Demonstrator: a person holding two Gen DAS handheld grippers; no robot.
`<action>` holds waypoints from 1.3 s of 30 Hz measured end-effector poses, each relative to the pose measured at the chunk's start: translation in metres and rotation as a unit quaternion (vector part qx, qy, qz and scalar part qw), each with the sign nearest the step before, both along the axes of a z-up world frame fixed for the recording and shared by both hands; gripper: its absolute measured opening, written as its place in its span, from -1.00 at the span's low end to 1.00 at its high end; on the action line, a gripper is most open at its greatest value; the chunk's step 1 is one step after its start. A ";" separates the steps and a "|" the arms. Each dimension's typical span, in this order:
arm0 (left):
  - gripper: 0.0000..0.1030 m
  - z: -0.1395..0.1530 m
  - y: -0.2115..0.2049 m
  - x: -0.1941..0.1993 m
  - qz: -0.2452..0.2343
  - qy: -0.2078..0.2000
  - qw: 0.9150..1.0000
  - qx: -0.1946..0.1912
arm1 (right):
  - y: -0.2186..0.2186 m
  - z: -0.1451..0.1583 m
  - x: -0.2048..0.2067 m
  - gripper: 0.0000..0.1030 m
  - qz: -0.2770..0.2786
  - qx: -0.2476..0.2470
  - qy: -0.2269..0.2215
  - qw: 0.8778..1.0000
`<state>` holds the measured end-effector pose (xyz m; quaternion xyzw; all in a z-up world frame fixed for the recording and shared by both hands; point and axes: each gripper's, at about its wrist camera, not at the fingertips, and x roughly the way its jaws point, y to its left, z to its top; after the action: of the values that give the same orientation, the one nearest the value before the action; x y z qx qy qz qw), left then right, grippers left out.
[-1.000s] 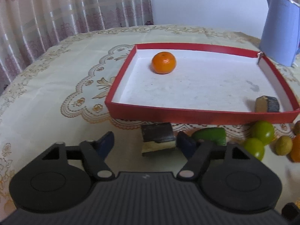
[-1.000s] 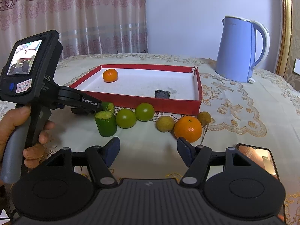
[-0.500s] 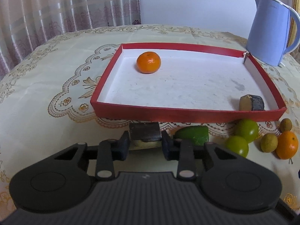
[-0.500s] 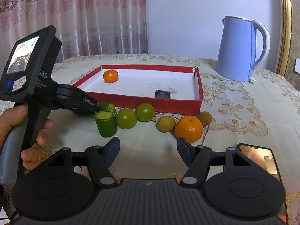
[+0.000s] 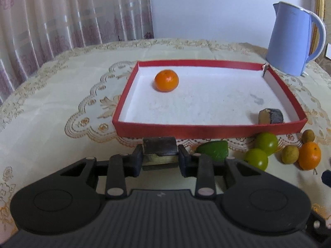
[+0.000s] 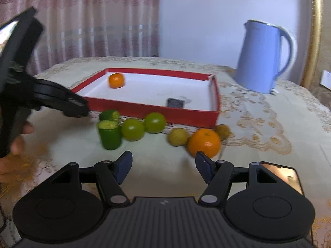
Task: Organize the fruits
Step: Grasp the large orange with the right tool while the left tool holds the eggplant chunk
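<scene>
Left wrist view: dark-skinned, pale-fleshed fruit chunk (image 5: 159, 148) between left tool (image 5: 160, 160) pads.

Table (image 5: 51, 95) under a cream embroidered cloth, bearing a red tray (image 5: 206, 129), a blue kettle (image 5: 289, 41), green fruits (image 6: 132, 129), cucumber pieces (image 6: 109, 136), an orange (image 6: 203, 142), and a phone (image 6: 279, 175).

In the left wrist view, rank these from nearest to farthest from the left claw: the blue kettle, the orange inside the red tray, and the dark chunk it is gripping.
1. Dark chunk: clamped in the left claw, just in front of the red tray.
2. Orange: inside the tray, far left part.
3. Blue kettle: beyond the tray's far right corner.
</scene>
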<state>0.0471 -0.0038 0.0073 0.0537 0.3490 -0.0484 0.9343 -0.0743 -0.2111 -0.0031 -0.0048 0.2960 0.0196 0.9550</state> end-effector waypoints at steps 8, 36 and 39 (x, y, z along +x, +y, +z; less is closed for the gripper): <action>-0.39 0.006 -0.001 -0.004 -0.005 -0.012 1.000 0.004 | -0.015 -0.005 0.008 0.30 -0.055 -0.015 0.000 0.998; -0.39 0.013 -0.003 -0.013 -0.019 -0.027 0.999 0.011 | -0.030 -0.011 0.048 0.30 -0.103 -0.013 0.010 0.995; -0.39 0.012 -0.004 -0.012 -0.020 -0.025 0.999 0.012 | -0.036 -0.005 0.045 0.30 -0.082 0.045 -0.001 0.996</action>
<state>0.0347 -0.0078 0.0198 0.0727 0.3253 -0.0617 0.9408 -0.0295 -0.2473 -0.0081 0.0627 0.2934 -0.0456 0.9528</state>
